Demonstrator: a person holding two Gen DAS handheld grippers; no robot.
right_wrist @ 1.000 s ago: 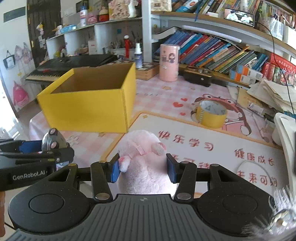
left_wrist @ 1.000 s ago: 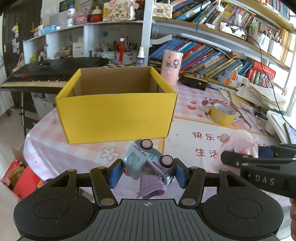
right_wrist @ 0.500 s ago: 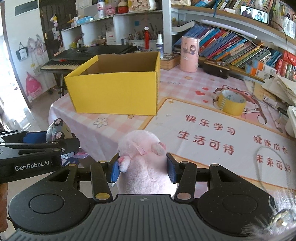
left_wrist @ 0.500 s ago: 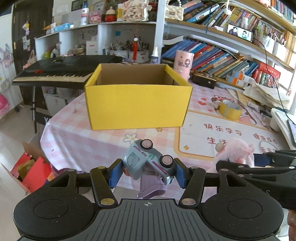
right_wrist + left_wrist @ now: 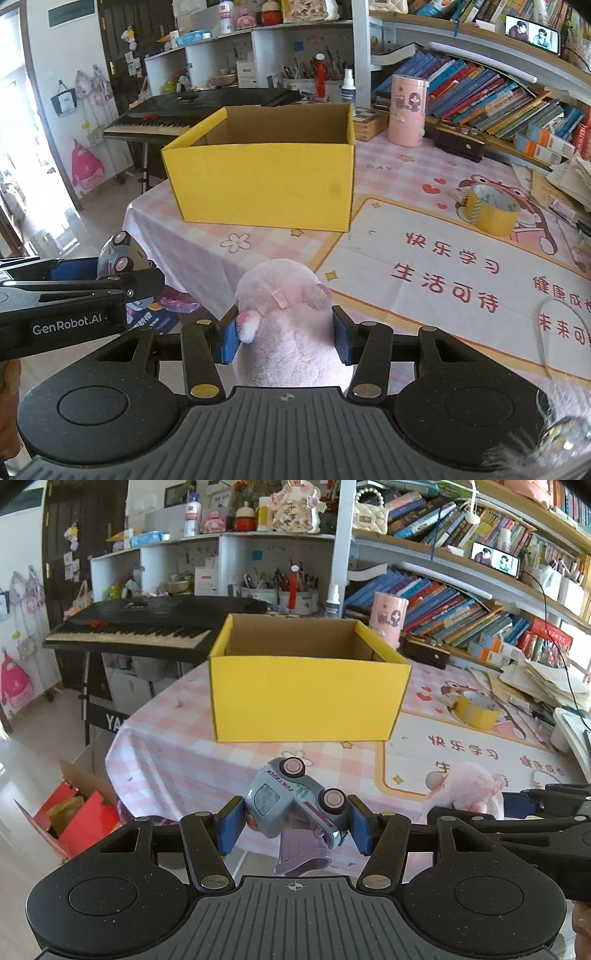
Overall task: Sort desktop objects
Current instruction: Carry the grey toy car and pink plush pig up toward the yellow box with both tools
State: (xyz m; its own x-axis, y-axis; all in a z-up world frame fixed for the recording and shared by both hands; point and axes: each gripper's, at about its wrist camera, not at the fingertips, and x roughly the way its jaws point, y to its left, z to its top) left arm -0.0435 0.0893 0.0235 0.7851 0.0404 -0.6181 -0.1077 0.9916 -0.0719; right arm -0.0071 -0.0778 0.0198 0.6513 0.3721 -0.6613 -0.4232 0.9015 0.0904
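Left claw (image 5: 295,829) clamping toy truck (image 5: 295,799) wheels-up, lengthwise across pads, right claw (image 5: 284,338) squeezing pink plush (image 5: 284,306)

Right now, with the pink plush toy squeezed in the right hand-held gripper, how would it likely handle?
The pink plush toy is probably soft and light: its fuzzy body bulges over the pads of the right hand-held gripper. It likely squashes rather than slips, and looks unlikely to break if dropped.
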